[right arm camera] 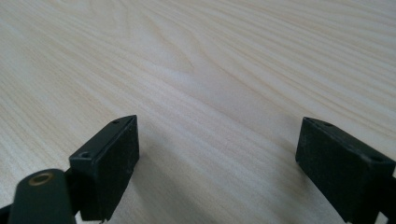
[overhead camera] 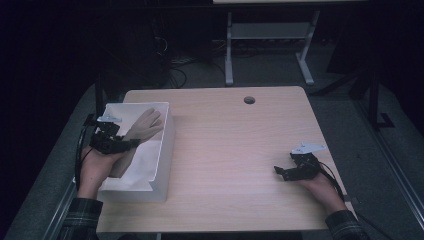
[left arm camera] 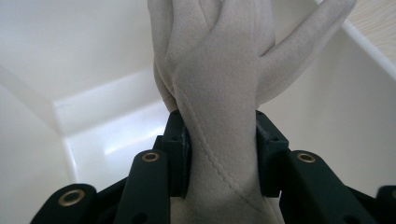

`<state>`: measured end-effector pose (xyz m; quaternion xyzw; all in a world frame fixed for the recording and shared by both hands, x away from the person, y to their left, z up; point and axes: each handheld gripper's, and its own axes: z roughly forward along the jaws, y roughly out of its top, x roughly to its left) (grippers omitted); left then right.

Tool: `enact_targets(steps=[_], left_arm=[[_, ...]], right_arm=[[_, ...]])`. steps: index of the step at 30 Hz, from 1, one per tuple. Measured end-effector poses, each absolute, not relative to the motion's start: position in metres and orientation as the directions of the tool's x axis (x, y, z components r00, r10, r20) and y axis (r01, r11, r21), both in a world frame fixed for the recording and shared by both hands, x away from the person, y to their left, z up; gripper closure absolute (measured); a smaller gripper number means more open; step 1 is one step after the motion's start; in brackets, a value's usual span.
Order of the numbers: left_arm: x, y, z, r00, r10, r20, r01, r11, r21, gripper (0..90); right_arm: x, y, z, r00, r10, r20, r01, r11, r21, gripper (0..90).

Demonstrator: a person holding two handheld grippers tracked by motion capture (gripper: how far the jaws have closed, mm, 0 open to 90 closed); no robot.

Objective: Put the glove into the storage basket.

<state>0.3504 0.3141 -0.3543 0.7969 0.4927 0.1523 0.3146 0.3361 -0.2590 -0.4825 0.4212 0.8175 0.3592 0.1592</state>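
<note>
Clearly, the glove (left arm camera: 219,93) you held was a pale beige one of soft, suede-like cloth, with stitched seams running down its back and its digits spread upward and away from you. Your left gripper (overhead camera: 131,143) had its fingers (left arm camera: 180,149) closed on the glove at the wrist, one pad pressed against each side, so the cloth was pinched narrow between them. In the high view the glove lay tilted over the white box (overhead camera: 162,145), its fingertips pointing toward the box's far corner and its cuff trailing back under your left hand (overhead camera: 95,172). The box was open-topped with plain white walls, and it sat at the left edge of the surface (overhead camera: 235,150). Your right gripper (overhead camera: 281,171) rested well apart from it, low over the right side of the surface, its fingers (right arm camera: 109,163) spread wide with nothing between them but bare wood grain. Nothing lay between the two grippers. The surface was light wood with a round cable hole (overhead camera: 249,100) near its far edge. Beyond it the room was dark, with grey floor, the white legs of another table (overhead camera: 229,50) and some cables (overhead camera: 175,70) on the ground.
</note>
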Motion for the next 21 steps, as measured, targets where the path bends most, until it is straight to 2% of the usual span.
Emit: enact_targets(steps=[15,21], left_arm=[[0.357,0.309,-0.406,0.448,0.890,-0.086,0.744,-0.318,0.588,62.9],[0.360,0.308,-0.411,0.448,0.890,-0.085,0.755,-0.326,0.570,60.8]], right_arm=[[0.336,-0.259,-0.482,-0.594,0.804,0.042,0.575,0.386,0.721,13.0],[0.336,-0.259,-0.482,-0.593,0.804,0.043,0.575,0.386,0.721,13.0]])
